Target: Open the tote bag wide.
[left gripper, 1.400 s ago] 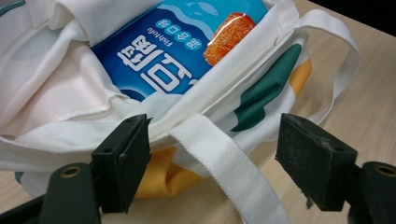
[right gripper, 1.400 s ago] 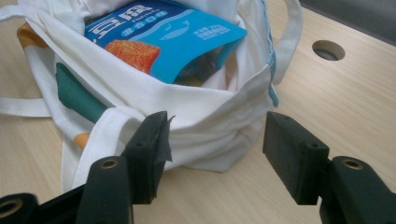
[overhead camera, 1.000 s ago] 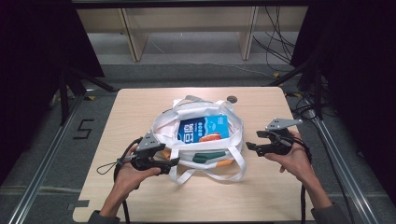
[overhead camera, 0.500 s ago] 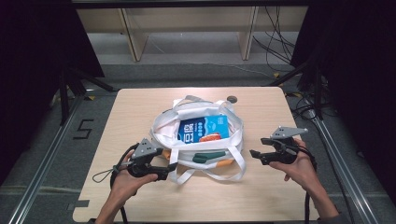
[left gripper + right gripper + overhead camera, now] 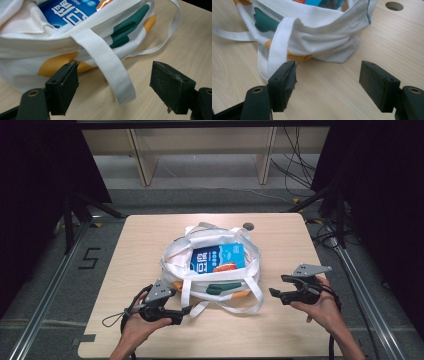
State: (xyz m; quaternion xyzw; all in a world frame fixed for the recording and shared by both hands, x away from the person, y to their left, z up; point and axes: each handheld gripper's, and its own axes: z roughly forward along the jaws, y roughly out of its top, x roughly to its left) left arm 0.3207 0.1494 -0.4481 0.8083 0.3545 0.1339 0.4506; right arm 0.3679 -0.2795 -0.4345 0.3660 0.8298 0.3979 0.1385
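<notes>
High view: white tote bag point(image 5: 212, 270) lies packed at mid-table point(image 5: 150, 235), with both grippers drawn back and empty.
A blue packet point(image 5: 217, 257) sits inside the open bag, so filling appears done; lifting or closing by the strap point(image 5: 110, 67) seems left. Left gripper point(image 5: 186, 310) stands spread, the strap lying loose between its jaws, unpinched. Right gripper point(image 5: 276, 287) is spread, having just been opening, nothing between. Compared with a second earlier, both hands sit farther from the bag, nearer the table's front edge.

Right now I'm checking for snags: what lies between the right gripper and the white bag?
In the high view, bare tabletop separates the right gripper from the white bag; its strap loop lies nearest.
</notes>
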